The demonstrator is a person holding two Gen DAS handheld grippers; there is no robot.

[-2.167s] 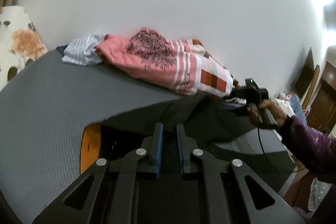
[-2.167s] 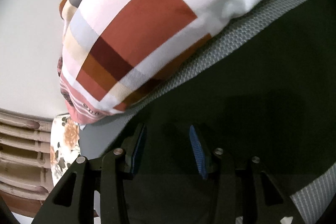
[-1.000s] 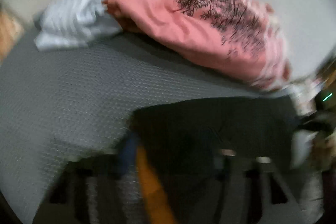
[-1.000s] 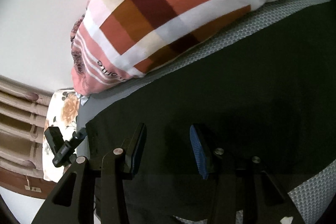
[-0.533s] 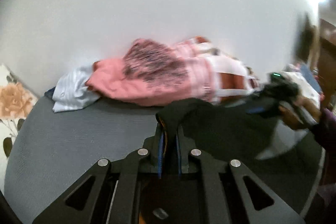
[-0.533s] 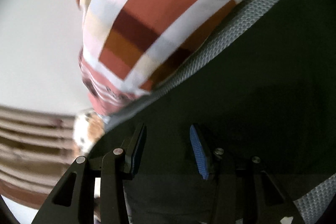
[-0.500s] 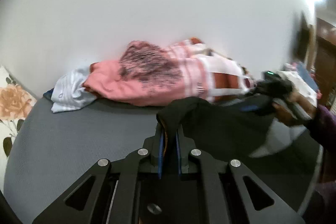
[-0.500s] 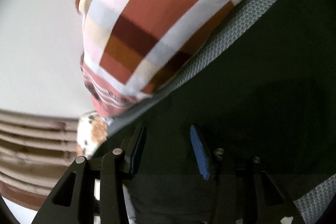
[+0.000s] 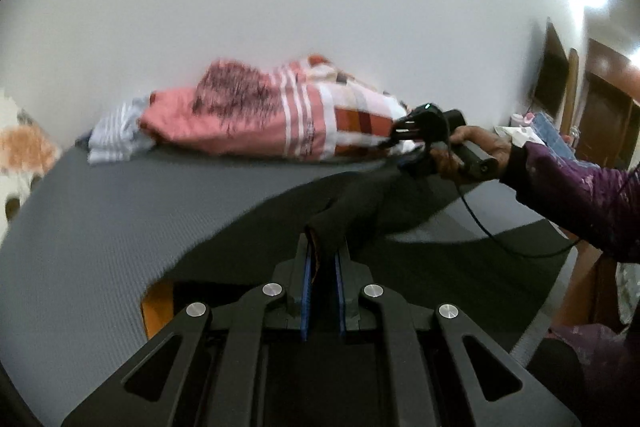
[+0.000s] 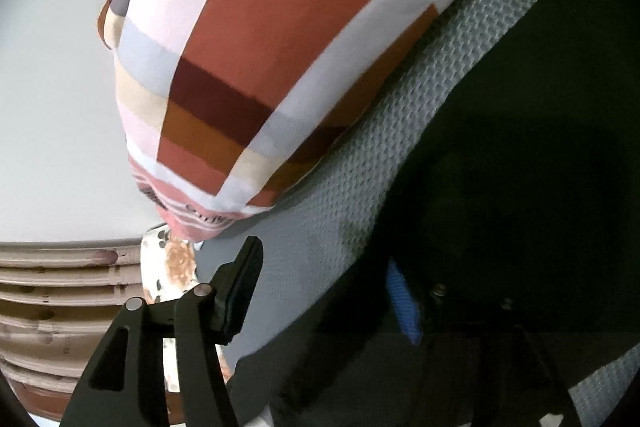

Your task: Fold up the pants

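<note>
While the left gripper (image 9: pixel 322 259) stands clamped on a raised fold of the dark pants (image 9: pixel 360 203), the rest of the garment lies spread over the grey mattress (image 9: pixel 120 211). Off to the side, the right gripper (image 10: pixel 320 291) has just been closing; pants cloth covers one finger, so I cannot tell whether it grips

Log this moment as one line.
left gripper: shut on pants | right gripper: jaws closing, pants edge between, not pinched | surface: gray mat
</note>
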